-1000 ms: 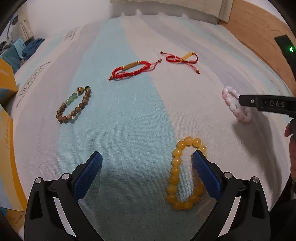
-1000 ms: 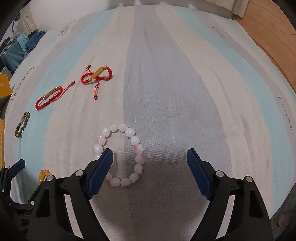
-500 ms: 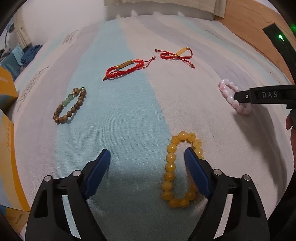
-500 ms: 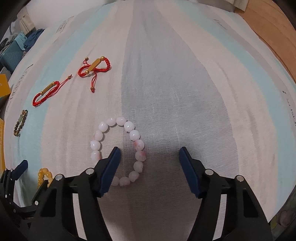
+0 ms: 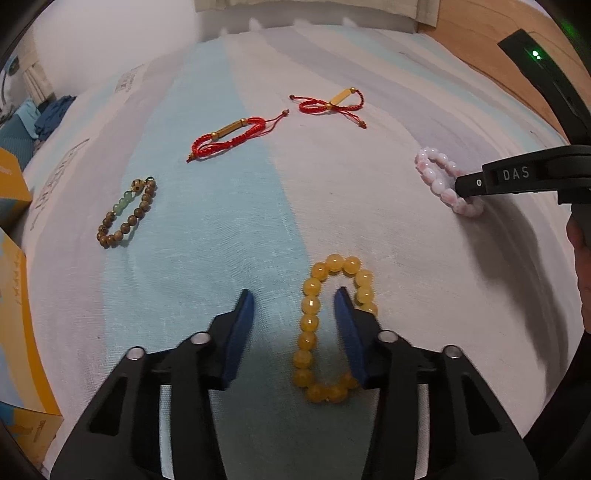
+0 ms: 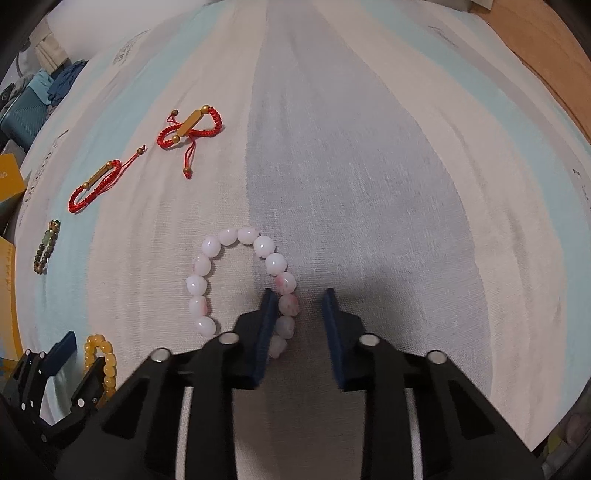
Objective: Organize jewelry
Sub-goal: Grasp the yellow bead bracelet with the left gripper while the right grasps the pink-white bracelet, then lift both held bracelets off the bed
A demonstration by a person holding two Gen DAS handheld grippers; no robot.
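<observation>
Several bracelets lie on a striped bedsheet. My left gripper [image 5: 293,299] is open and low over the sheet, its right finger inside the loop of the yellow bead bracelet [image 5: 314,325], the left strand between the jaws. My right gripper [image 6: 298,299] is open but narrowed around the right strand of the pink-white bead bracelet [image 6: 207,284], its left finger inside the loop. That bracelet [image 5: 439,184] and the right gripper's finger also show in the left wrist view. The yellow bracelet [image 6: 101,354] shows at the right view's lower left.
Two red cord bracelets [image 5: 229,138] [image 5: 332,105] lie farther back, and a brown and green bead bracelet [image 5: 125,214] at left. Orange boxes [image 5: 14,295] stand along the left edge. A wooden floor [image 5: 491,33] is beyond the bed at right.
Both grippers have moved down and forward onto their bracelets, and their jaws have narrowed, each with one finger inside a loop.
</observation>
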